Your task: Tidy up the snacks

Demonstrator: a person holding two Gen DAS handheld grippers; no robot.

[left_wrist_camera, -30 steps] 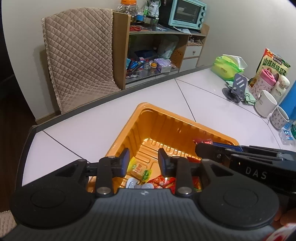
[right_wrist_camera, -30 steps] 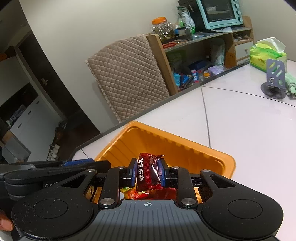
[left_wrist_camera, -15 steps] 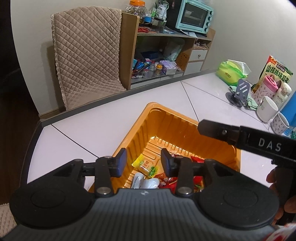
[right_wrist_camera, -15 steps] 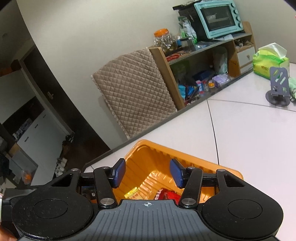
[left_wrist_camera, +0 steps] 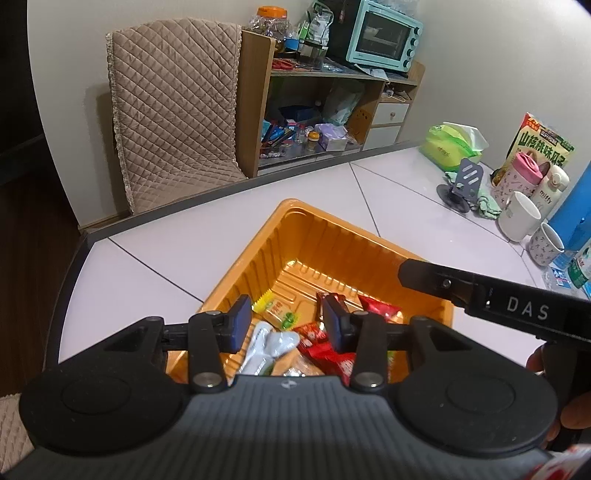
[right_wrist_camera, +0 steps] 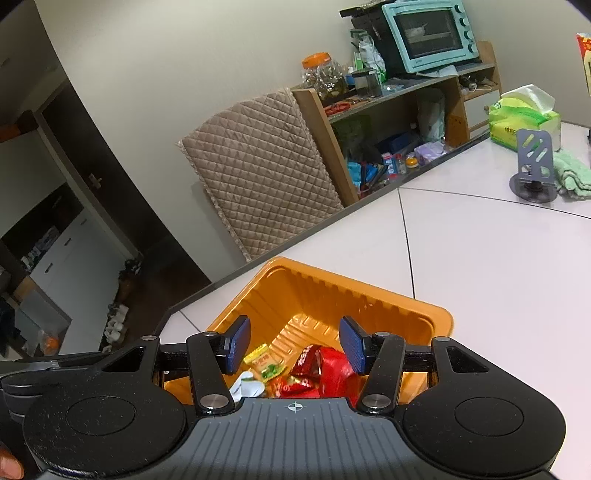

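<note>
An orange plastic tray (left_wrist_camera: pixel 325 236) sits on the white table and holds several snack packets: red ones (left_wrist_camera: pixel 380 306), a yellow-green one (left_wrist_camera: pixel 279 310) and white ones (left_wrist_camera: pixel 269 343). My left gripper (left_wrist_camera: pixel 286 323) is open and empty above the tray's near end. My right gripper (right_wrist_camera: pixel 293 345) is open and empty above the same tray (right_wrist_camera: pixel 332 295). A red packet (right_wrist_camera: pixel 332 369) lies in the tray below it, beside a yellow-green packet (right_wrist_camera: pixel 266 363). The right gripper's side shows as a black bar (left_wrist_camera: pixel 498 299) in the left wrist view.
At the right of the table stand mugs (left_wrist_camera: pixel 522 218), a pink bottle (left_wrist_camera: pixel 515 177), a snack box (left_wrist_camera: pixel 543 147), a phone stand (left_wrist_camera: pixel 461 184) and a green tissue pack (left_wrist_camera: pixel 450 144). A quilted chair (left_wrist_camera: pixel 173 107) and a shelf with an oven (left_wrist_camera: pixel 384 35) stand behind the table.
My right gripper opened and released the red packet, which now lies in the tray. Both grippers have risen a little above the tray.
</note>
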